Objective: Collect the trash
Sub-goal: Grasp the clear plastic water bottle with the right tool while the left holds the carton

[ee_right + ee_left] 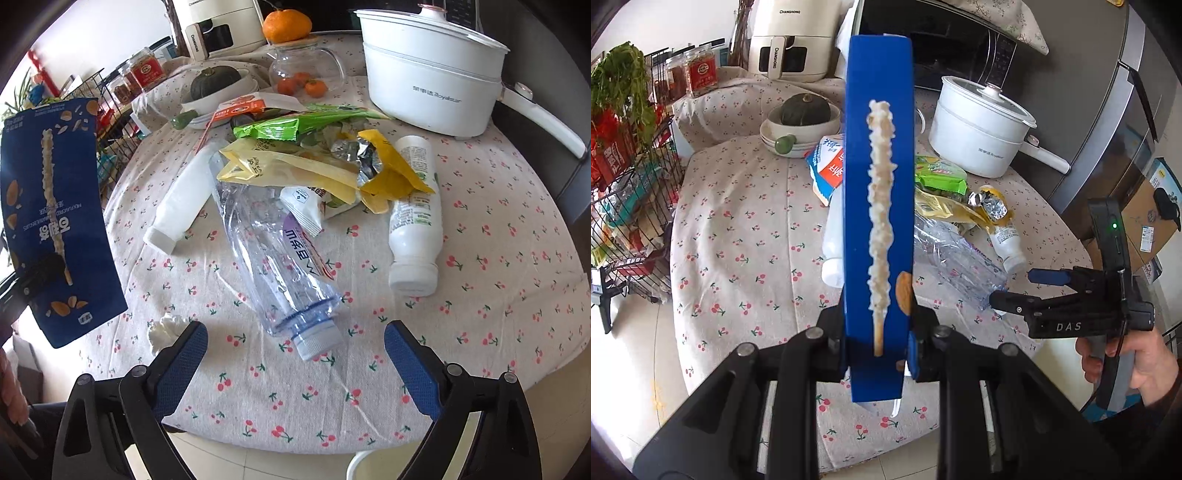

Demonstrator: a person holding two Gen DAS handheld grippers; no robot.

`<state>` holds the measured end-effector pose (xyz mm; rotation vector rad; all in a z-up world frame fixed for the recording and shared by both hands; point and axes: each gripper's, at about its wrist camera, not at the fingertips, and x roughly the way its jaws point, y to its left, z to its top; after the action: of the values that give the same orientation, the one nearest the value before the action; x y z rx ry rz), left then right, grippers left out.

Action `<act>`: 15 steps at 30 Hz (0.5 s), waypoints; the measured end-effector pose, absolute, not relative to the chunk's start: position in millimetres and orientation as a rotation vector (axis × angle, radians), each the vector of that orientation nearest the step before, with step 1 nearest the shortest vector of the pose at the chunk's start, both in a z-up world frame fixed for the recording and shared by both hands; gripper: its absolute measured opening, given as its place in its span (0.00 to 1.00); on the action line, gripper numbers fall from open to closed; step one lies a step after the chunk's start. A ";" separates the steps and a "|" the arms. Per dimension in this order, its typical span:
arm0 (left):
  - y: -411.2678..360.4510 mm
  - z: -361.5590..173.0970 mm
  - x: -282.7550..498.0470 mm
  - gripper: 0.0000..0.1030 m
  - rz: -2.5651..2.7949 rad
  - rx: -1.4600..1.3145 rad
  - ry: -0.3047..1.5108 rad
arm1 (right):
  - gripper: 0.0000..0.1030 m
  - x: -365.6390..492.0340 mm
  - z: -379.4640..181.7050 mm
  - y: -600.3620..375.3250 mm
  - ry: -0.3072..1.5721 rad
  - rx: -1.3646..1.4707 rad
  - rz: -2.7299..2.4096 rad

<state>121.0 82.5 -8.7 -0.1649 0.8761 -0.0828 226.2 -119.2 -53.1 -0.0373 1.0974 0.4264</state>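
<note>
The left gripper (877, 343) has its jaws closed on a blue snack box (879, 192), held upright above the surface (738, 221). The right gripper (295, 354) hovers with jaws open wide; the clear plastic bottle (273, 258) lies just ahead, cap toward them, between two white bottles. It looks light, crushable and slippery; the ribbed neck seems the firmest hold.

Soft daylight fills both my views, brightest from about ten o'clock, where the wall (110, 33) washes out. Shadows on the bench (498, 229) are faint. Fisheye bending curves the edges, corners go black, focus stays fairly sharp.
</note>
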 end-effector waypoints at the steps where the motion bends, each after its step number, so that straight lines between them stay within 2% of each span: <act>1: 85.9 -7.9 119.5 0.24 -0.079 -0.168 0.874 | 0.95 231.9 -55.6 -112.3 1.097 -0.047 0.440; 6: 94.0 -6.0 120.6 0.24 -0.063 -0.192 0.869 | 0.94 253.6 -75.5 -88.6 1.138 -0.099 0.436; 9: 95.3 -6.6 121.1 0.24 -0.059 -0.196 0.870 | 0.88 260.0 -93.8 -83.9 1.179 -0.117 0.431; 13: 95.1 -8.3 120.1 0.24 -0.057 -0.197 0.876 | 0.67 261.9 -108.5 -85.1 1.205 -0.137 0.414; 15: 95.8 -7.6 118.5 0.24 -0.058 -0.199 0.872 | 0.67 257.9 -105.9 -89.0 1.194 -0.120 0.424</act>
<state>118.5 95.8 -7.6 -0.1993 0.8724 -0.0583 257.9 -89.0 -105.9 -0.1204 1.1937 0.4245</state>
